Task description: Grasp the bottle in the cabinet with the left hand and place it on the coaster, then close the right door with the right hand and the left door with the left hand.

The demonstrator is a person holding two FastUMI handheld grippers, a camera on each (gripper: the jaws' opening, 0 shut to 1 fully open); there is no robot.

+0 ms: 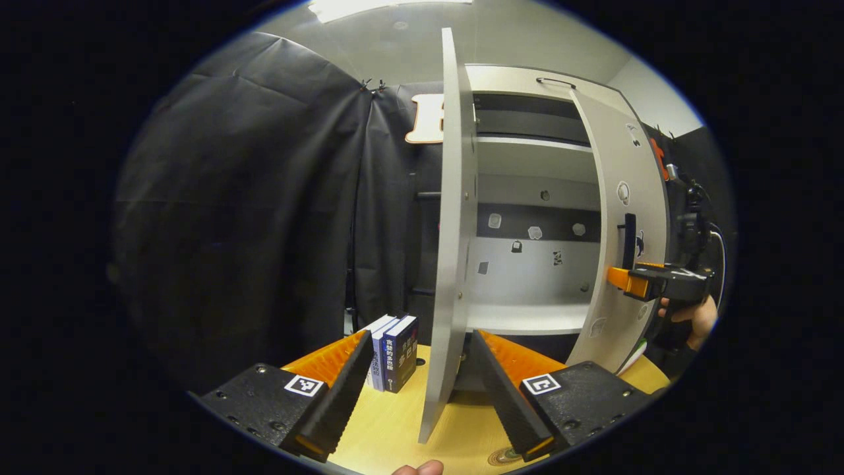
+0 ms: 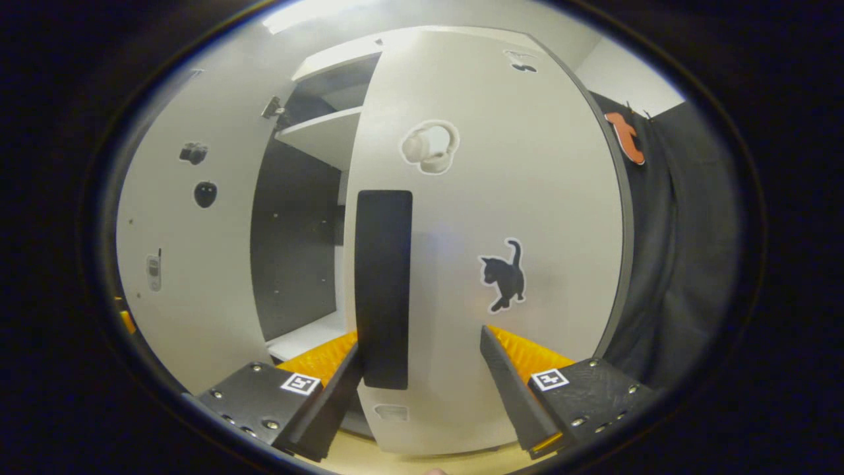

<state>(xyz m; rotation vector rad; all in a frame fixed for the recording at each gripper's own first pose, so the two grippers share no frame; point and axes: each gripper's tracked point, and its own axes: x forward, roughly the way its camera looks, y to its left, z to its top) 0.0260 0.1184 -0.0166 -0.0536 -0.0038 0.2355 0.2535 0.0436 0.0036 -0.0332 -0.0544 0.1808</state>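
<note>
My left gripper (image 1: 422, 389) gaped wide, edge of pale grey left cabinet door (image 1: 452, 231) between fingers, untouched. My right gripper (image 2: 422, 389) spread open against grey right door (image 2: 488, 251), black bar handle (image 2: 383, 290) at 11 o'clock. Bottle's whereabouts: couldn't tell.

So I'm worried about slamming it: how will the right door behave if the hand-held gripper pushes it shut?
The right door looks like a thin, stiff flat panel, so it should swing rather than flex. Its smooth face may let the fingers of the right hand-held gripper slide. The black handle beside them likely offers surer contact.
</note>
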